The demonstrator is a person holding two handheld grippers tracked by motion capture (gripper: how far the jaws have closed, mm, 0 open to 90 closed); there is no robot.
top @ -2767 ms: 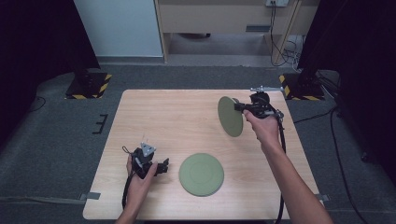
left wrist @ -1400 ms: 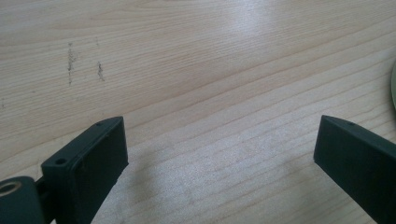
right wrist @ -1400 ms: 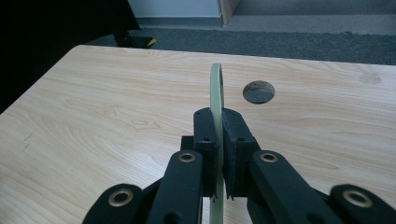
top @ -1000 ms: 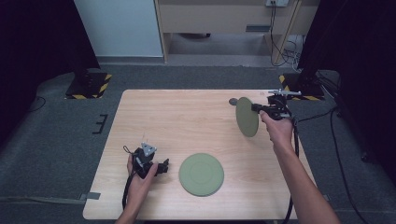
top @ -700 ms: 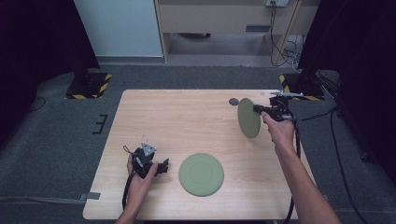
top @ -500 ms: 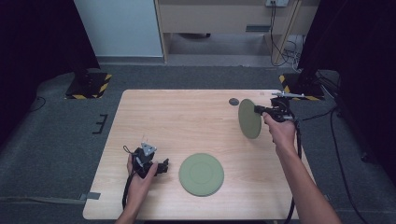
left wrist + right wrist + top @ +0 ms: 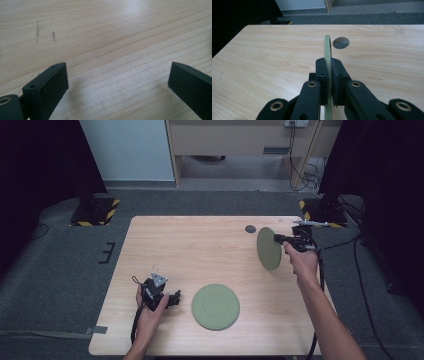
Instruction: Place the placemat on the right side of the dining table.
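Pale wood is running across the table [image 7: 200, 250], where a second green plate [image 7: 215, 306] is lying flat near the front edge. The held green plate [image 7: 269, 248] is standing on edge above the far right corner, its face turning toward the left, thin and matte olive. The right gripper [image 7: 280, 240] is clamping its rim. The left gripper [image 7: 174, 298] is resting spread wide, holding nothing.

plate [image 7: 215, 306] flat on table [image 7: 200, 250] — front-centre | held plate [image 7: 268, 248] — right, edge-up
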